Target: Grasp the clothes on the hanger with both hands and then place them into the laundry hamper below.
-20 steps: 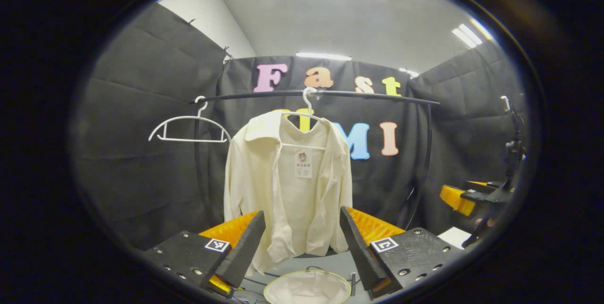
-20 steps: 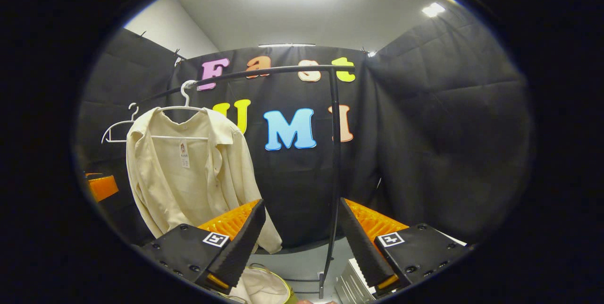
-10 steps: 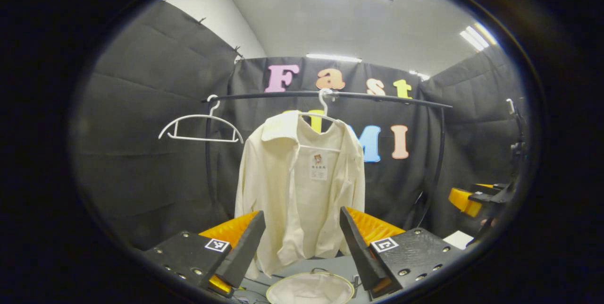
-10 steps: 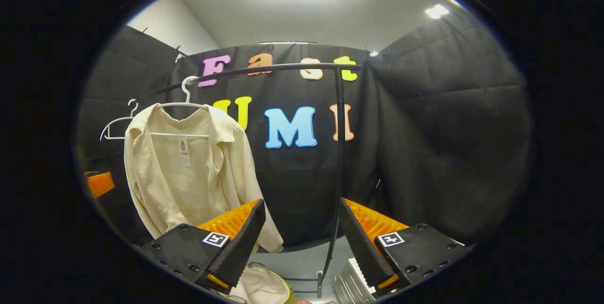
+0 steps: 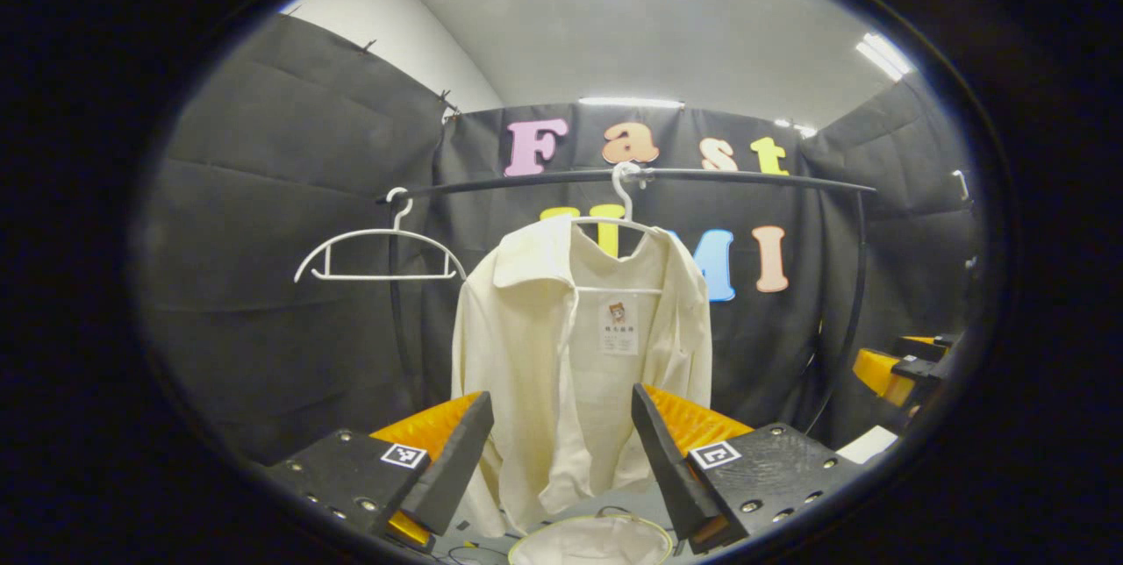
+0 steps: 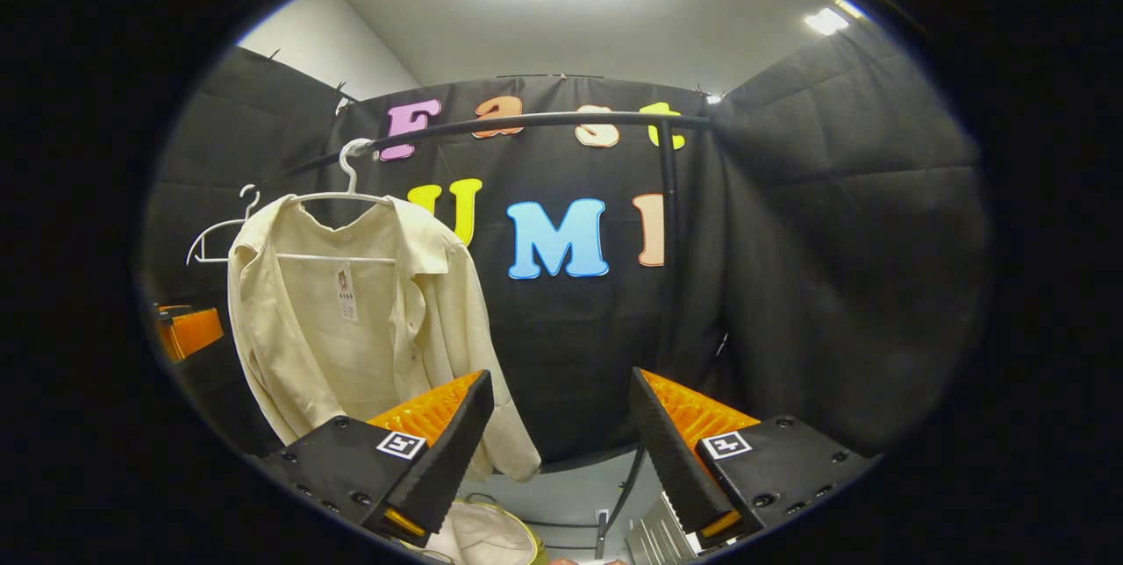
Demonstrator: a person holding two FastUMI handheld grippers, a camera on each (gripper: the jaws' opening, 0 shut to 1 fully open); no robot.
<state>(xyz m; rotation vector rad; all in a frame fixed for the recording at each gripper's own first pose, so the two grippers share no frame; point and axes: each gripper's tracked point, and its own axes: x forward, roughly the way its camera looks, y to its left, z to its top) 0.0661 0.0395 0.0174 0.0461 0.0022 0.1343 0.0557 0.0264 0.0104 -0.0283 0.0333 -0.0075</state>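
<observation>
- The step in hand looks like the approach: the cream shirt hangs on a white hanger hooked over the black rail, and neither gripper touches it.
- In the left gripper view, the left gripper points straight at the shirt's lower half, its jaws spread wide with nothing between them; the shirt lies beyond the fingertips, apart from them.
- In the right gripper view, the right gripper is likewise wide open and empty; the shirt hangs off to its left, so this gripper aims past it at the booth wall.
- The laundry hamper sits below the shirt, its light-rimmed mouth at the bottom of both views.
- An empty second hanger hangs further along the rail.
- Next, I judge, both grippers need to close in on the fabric, the right one swinging leftward, then clamp on cloth, not on the hanger, before lifting the shirt free.
</observation>
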